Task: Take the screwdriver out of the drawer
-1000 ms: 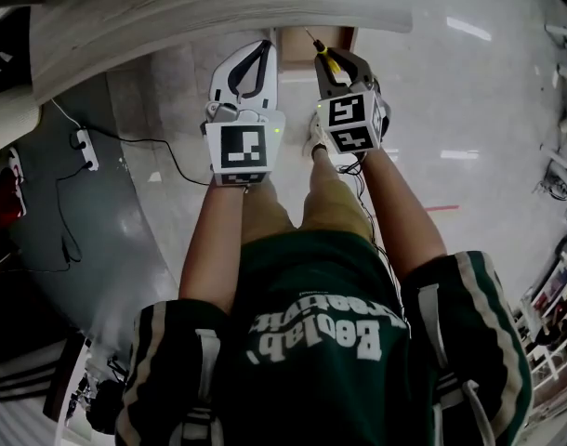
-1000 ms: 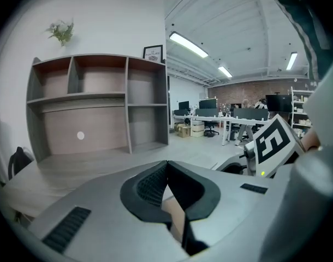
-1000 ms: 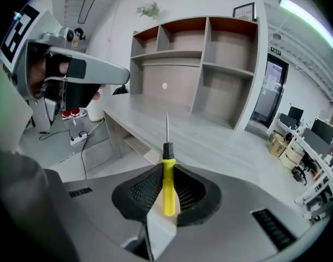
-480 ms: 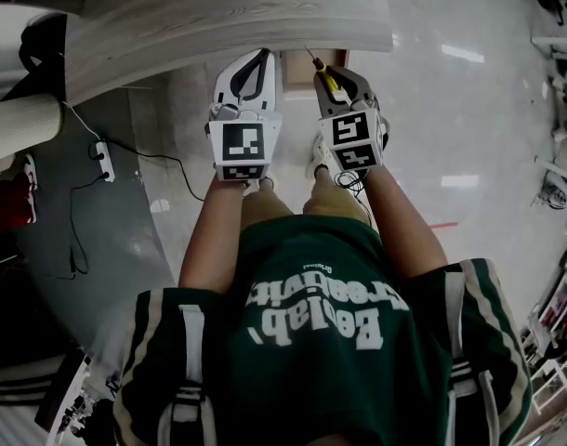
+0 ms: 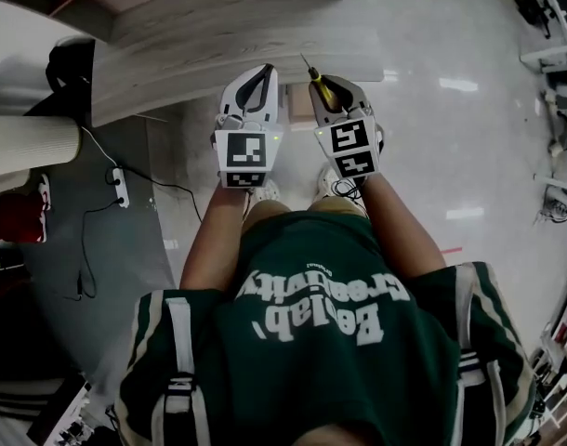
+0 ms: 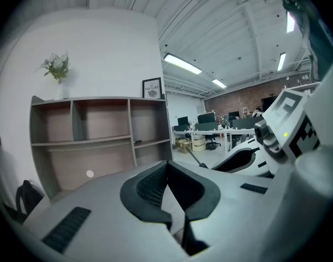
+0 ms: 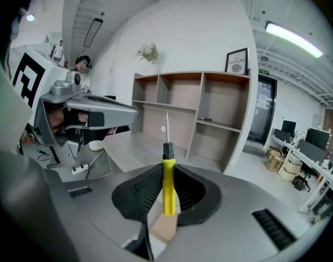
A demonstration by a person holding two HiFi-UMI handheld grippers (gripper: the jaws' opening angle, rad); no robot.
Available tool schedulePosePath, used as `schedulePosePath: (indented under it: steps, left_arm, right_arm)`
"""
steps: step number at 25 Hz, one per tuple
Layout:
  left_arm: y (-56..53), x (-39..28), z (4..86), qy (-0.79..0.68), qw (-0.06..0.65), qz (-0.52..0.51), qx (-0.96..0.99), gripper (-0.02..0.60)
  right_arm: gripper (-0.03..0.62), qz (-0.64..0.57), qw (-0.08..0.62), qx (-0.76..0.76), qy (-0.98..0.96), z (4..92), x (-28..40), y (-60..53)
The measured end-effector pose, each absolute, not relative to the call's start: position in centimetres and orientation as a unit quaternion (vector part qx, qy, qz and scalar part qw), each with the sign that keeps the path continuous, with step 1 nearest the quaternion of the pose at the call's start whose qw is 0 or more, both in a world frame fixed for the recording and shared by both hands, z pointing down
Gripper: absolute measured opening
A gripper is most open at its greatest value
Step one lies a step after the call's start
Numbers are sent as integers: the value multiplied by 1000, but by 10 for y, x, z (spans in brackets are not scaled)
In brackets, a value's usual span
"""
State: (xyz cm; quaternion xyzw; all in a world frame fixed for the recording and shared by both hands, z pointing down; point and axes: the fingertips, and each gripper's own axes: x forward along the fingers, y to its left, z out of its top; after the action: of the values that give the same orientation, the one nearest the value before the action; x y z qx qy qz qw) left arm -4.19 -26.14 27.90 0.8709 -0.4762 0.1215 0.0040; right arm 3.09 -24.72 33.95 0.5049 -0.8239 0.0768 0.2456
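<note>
Raised since a second ago: both grippers, tips now showing against the wooden desk's (image 5: pixel 218 35) near edge.

Screwdriver (image 5: pixel 318 84), yellow handle: pinched between the pads of the right gripper (image 5: pixel 325 86), thin metal shaft projecting forward past the tips.

Left gripper (image 5: pixel 263 71): just beside it, jaws pressed together, nothing between them.

Open shelf unit (image 7: pixel 194 113): at the desk's far side.

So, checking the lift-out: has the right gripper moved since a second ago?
Yes. The right gripper, shut on the yellow screwdriver, has risen: its tip now overlaps the wooden desktop, past the near edge.
</note>
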Motion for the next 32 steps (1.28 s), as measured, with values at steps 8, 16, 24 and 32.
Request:
schedulePosePath:
  steps: [8,16,24,32]
  left_arm:
    - [-267,-47,235,-482,-29,108,869,18]
    - [-278,-62,196,-495,-53,89,863,18]
    - [-279,-62,196,-487,-48,84,868,18]
    - [-269,-64,199,-489,-52,89,866,18]
  right_arm:
    - [80,40,200,529,-824,277,42,-263]
    - [80,16,157,539,-828,228,46,-277]
    - [80,10,144,542,-828,216,52,-281]
    - [80,1,136,535,-834,210,52,-264]
